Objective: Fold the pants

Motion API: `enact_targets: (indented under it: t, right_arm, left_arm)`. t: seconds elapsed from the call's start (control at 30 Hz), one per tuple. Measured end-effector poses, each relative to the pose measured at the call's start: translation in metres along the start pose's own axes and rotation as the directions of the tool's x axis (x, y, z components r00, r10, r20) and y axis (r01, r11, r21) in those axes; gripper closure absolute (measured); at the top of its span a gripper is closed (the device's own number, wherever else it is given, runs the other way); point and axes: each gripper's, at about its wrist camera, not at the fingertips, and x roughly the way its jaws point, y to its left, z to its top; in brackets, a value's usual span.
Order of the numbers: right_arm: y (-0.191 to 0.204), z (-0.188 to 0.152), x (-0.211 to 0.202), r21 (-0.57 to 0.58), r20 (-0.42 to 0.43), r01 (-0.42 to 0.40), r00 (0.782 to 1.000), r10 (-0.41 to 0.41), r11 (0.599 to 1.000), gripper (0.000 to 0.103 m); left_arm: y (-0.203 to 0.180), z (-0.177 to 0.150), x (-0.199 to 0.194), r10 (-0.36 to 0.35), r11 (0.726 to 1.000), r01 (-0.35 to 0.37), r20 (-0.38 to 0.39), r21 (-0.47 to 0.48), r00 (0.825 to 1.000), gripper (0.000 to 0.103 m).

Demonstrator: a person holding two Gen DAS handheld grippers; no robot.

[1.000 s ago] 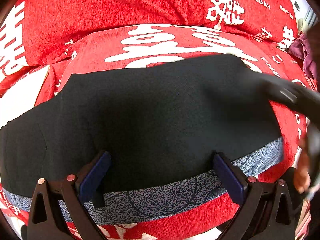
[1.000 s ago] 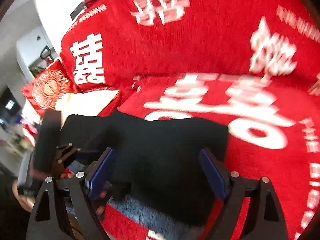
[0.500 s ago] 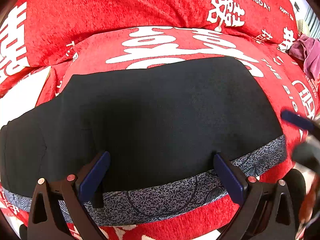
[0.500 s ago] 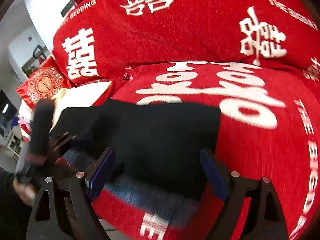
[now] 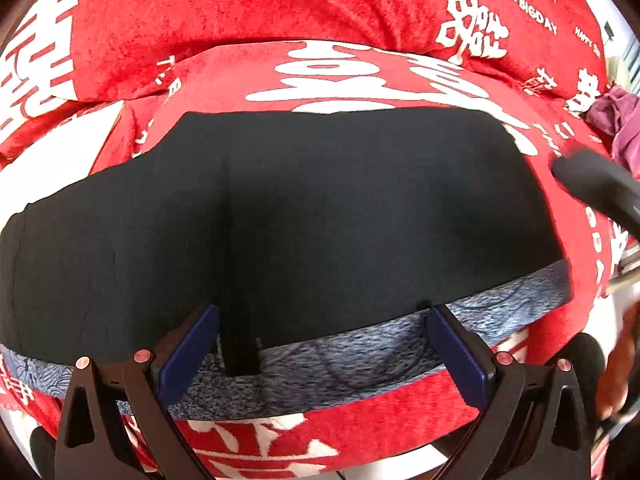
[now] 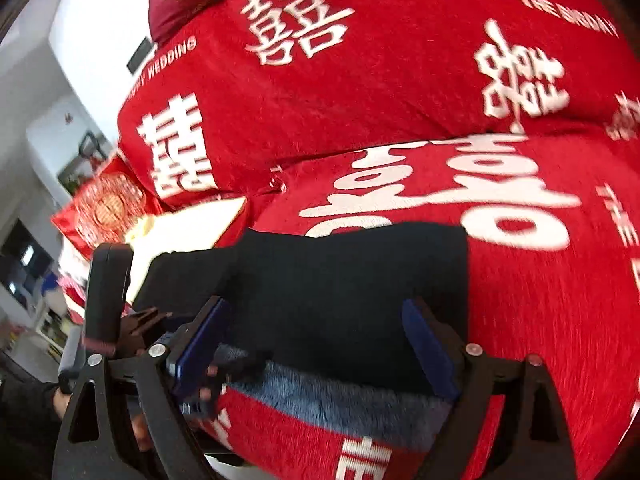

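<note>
Black pants (image 5: 320, 208) lie flat across a red sofa seat, with a grey-blue speckled waistband (image 5: 360, 356) along the near edge. My left gripper (image 5: 320, 348) is open and empty, just above the waistband at the near edge. My right gripper (image 6: 316, 340) is open and empty, over the right end of the pants (image 6: 340, 280). The right gripper shows as a dark blur at the right edge of the left wrist view (image 5: 596, 184). The left gripper's body shows in the right wrist view (image 6: 108, 292) at the left.
The sofa is covered in red cloth with white characters (image 5: 360, 76). Its backrest (image 6: 360, 60) rises behind the seat. A purple garment (image 5: 624, 120) lies at the far right. A red patterned cushion (image 6: 108, 204) and a white panel (image 6: 192, 228) sit at the left.
My right gripper has swung back in toward the right end of the pants, after drawing away half a second ago. The left gripper and the pants have hardly moved.
</note>
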Motion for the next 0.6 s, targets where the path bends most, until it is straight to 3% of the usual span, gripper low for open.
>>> enact_targets:
  t: [0.1,0.17,0.2,0.27,0.4,0.53,0.6]
  right_arm:
    - [-0.002,0.019,0.044,-0.048,-0.078,0.124,0.989,-0.127,0.991,0.011]
    - [-0.013,0.023,0.078,-0.058,-0.199,0.207,0.956,-0.215,0.977,0.010]
    - [-0.012,0.024,0.088,-0.091,-0.216,0.233,0.944,-0.248,0.968,0.009]
    - [0.007,0.027,0.088,-0.178,-0.206,0.269,0.930,-0.303,0.947,0.004]
    - [0.040,0.013,0.065,-0.251,-0.137,0.227,0.954,-0.267,0.941,0.004]
    - [0.043,-0.013,0.078,-0.272,-0.197,0.278,0.921,-0.336,0.921,0.004]
    - [0.047,-0.016,0.080,-0.280,-0.171,0.295,0.921,-0.349,0.914,0.002]
  left_arm:
    - [0.005,0.000,0.002,-0.022,1.000,0.022,-0.012,-0.017,1.000,0.000]
    - [0.013,-0.002,0.004,-0.052,0.997,0.050,-0.030,-0.054,0.998,0.000]
    - [0.016,-0.003,0.004,-0.061,0.996,0.059,-0.034,-0.064,0.998,0.000]
    - [0.019,-0.006,0.000,-0.050,0.997,0.048,-0.030,-0.059,0.998,0.000]
    - [0.025,-0.011,0.000,-0.056,0.997,0.054,-0.028,-0.058,0.998,0.000]
    - [0.015,-0.016,0.003,-0.013,1.000,0.013,-0.020,0.002,1.000,0.000]
    - [0.016,-0.019,0.000,-0.023,1.000,0.023,-0.026,0.000,0.999,0.000]
